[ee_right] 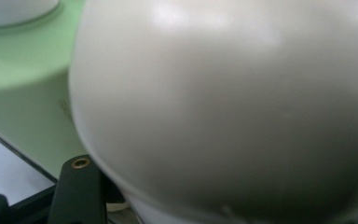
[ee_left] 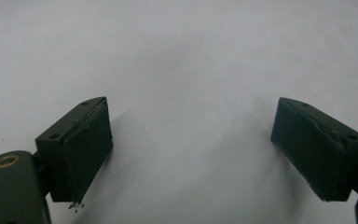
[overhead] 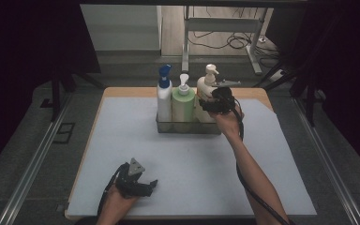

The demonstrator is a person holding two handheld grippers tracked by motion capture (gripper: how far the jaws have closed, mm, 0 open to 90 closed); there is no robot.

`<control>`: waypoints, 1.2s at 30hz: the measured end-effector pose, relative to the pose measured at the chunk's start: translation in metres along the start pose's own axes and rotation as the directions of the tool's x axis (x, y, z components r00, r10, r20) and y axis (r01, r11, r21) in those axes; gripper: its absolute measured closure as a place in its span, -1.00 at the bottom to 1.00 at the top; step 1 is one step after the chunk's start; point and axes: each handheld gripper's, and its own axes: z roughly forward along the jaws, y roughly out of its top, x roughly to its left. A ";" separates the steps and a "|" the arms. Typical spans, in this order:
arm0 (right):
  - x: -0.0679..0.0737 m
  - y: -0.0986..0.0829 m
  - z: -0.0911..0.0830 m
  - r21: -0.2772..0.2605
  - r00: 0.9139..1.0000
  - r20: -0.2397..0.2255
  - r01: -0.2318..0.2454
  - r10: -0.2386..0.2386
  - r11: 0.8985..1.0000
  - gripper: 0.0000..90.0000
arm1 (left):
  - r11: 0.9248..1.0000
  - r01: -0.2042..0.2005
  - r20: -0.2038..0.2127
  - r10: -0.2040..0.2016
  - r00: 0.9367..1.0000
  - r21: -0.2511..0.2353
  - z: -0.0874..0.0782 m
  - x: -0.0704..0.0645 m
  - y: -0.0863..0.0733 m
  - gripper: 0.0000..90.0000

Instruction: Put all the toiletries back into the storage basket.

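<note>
High view, right gripper (overhead: 214, 104): at the cream pump bottle (overhead: 206, 86), rightmost of three in the clear rectangular tray (overhead: 187, 127) at the far middle of the pale blue mat (overhead: 192, 168); whether it is clenched, I cannot tell
High view, left gripper (overhead: 138, 183): resting near the left front, well apart
Left gripper view: jaws spread wide, released, over bare mat
Right gripper view: cream bottle body (ee_right: 223, 107) pressed close; grip hidden
Doing it well: grasp the body squarely, lift straight up
In the way: green pump bottle (overhead: 183, 104) touching beside it, tall white bottle with blue cap (overhead: 164, 96) further left, tray wall
</note>
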 end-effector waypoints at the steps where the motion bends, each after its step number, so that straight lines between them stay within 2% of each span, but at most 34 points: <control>1: 0.000 -0.001 0.000 0.002 1.000 -0.002 -0.005 0.005 1.000 -0.19 | 1.000 0.000 -0.001 0.000 1.000 0.001 0.000 0.000 0.000 -0.73; 10: 0.001 -0.007 0.000 0.012 1.000 0.000 0.006 -0.006 1.000 -0.18 | 1.000 0.000 0.000 0.000 1.000 -0.001 0.000 0.000 0.000 -0.73; 36: 0.000 -0.023 0.012 0.061 1.000 0.009 -0.019 0.019 0.998 -0.19 | 1.000 -0.001 0.001 0.001 1.000 0.001 0.000 0.000 0.000 -0.73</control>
